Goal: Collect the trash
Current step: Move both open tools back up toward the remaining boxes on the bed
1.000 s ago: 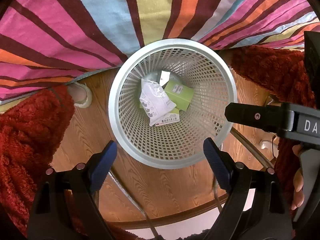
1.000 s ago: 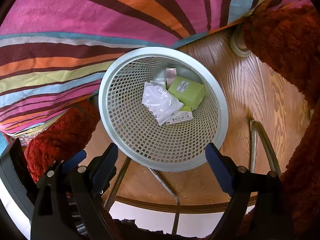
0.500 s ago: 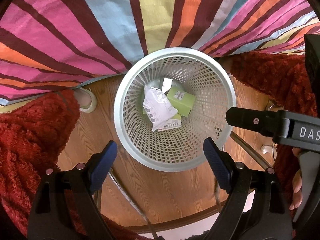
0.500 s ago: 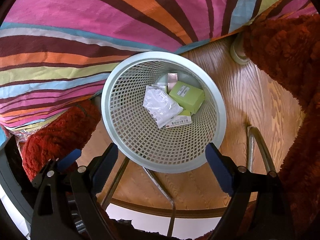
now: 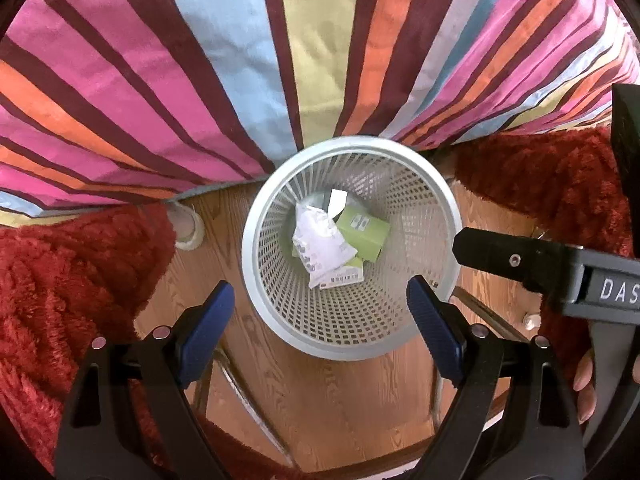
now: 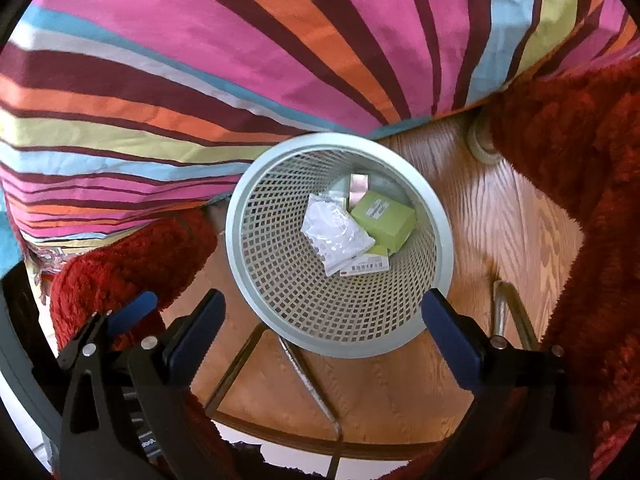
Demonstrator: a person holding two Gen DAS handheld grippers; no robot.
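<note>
A white mesh waste basket (image 5: pixel 440 216) stands on the wooden floor; it also shows in the right wrist view (image 6: pixel 438 216). Inside lie a white plastic bag (image 5: pixel 320 244) (image 6: pixel 334 236), a green box (image 5: pixel 362 232) (image 6: pixel 384 216), a barcode-labelled packet (image 5: pixel 344 278) (image 6: pixel 366 266) and a small silvery wrapper (image 5: pixel 336 202) (image 6: pixel 358 188). My left gripper (image 5: pixel 320 324) is open and empty, high above the basket's near rim. My right gripper (image 6: pixel 322 328) is open and empty, also above the near rim; its side shows in the left wrist view (image 5: pixel 520 260).
A striped multicoloured cloth (image 5: pixel 240 60) (image 6: pixel 240 60) hangs behind the basket. Red fuzzy fabric (image 5: pixel 60 280) (image 6: pixel 580 160) lies on both sides. Metal legs (image 5: pixel 248 392) (image 6: pixel 308 372) cross the floor below the grippers. A white round foot (image 5: pixel 188 232) stands left of the basket.
Both grippers have risen away from the basket, which looks smaller and lower in both views. More of the striped cloth shows. The trash in the basket has not moved.
</note>
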